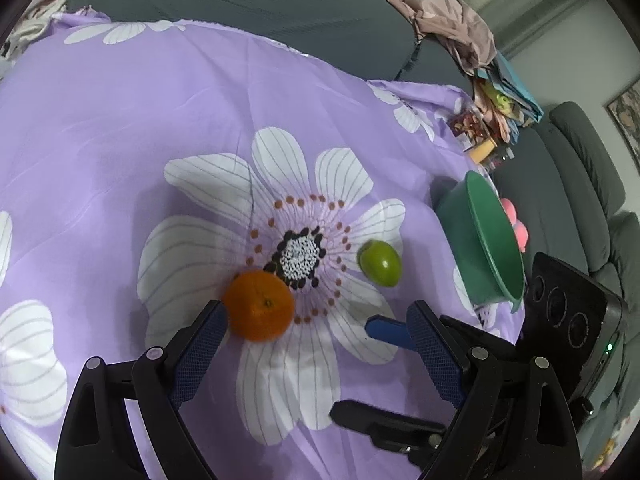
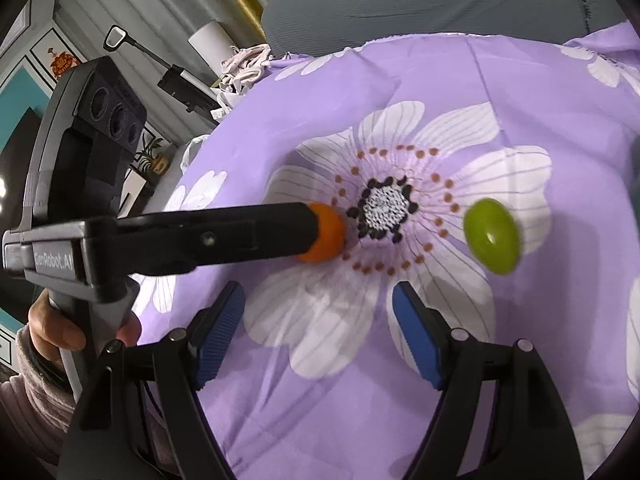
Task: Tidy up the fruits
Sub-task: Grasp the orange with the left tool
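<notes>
Left wrist view: my left gripper (image 1: 316, 320) stands with jaws wide apart, nothing clamped; the orange (image 1: 259, 305) lies on the purple flowered cloth (image 1: 120, 140) just inside the left-hand finger (image 1: 200, 350), lower centre of frame; I cannot tell whether that pad touches the peel; the right-hand pad is well clear of it. The green fruit (image 1: 380, 263) sits up and to the right of the orange, beyond the fingertips, between the flower centre and the green bowl (image 1: 486, 236); bowl at right edge of the cloth, tilted in this view, something pink just behind its rim. A blue tip of my right gripper pokes in beside the left gripper's right-hand finger.

Right wrist view: right gripper (image 2: 318, 312) also spread open, empty, hovering over white petals at lower centre; green fruit (image 2: 492, 236) lies up and right of its right-hand finger, apart from it, slightly blurred; orange (image 2: 326, 232) at centre left, partly hidden behind a black finger of the left gripper crossing from the left; a hand (image 2: 60, 324) holds that gripper's handle, lower left.
</notes>
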